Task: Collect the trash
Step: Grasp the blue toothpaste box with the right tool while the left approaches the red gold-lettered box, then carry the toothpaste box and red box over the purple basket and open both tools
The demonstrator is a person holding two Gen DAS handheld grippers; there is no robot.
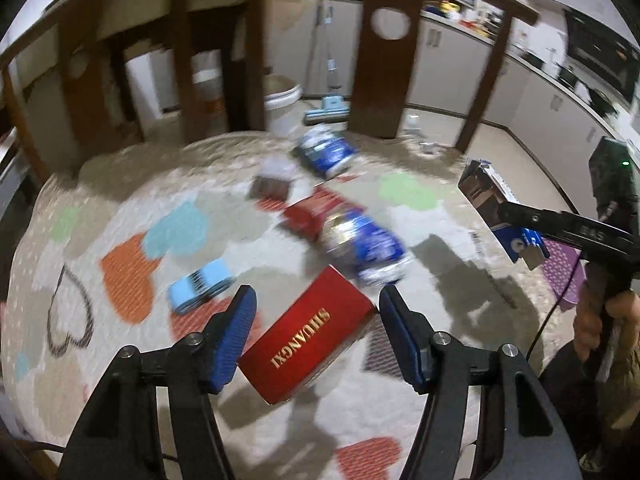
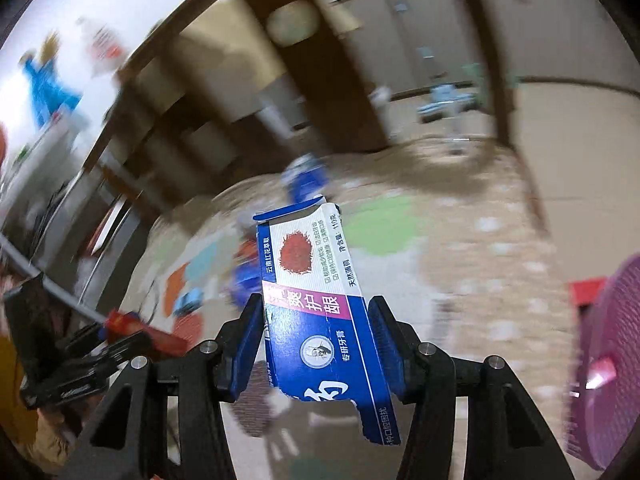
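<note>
My left gripper [image 1: 316, 312] grips a red carton with gold letters [image 1: 306, 338] between its blue pads, a little above the rug. My right gripper [image 2: 316, 324] is shut on a blue and white toothpaste box [image 2: 316, 300] and holds it up in the air; the box also shows in the left wrist view [image 1: 490, 204]. On the heart-patterned rug [image 1: 132, 248] lie two crumpled blue wrappers [image 1: 366, 244] [image 1: 326, 150], another red box [image 1: 310, 212], a small grey box [image 1: 274, 182] and a light blue item [image 1: 200, 286].
A purple perforated basket [image 2: 608, 364] stands at the right, also in the left wrist view [image 1: 562, 270]. Dark wooden table legs [image 1: 384, 52] stand behind the rug. A white bucket [image 1: 282, 104] and a blue mop [image 1: 328, 110] are on the floor beyond.
</note>
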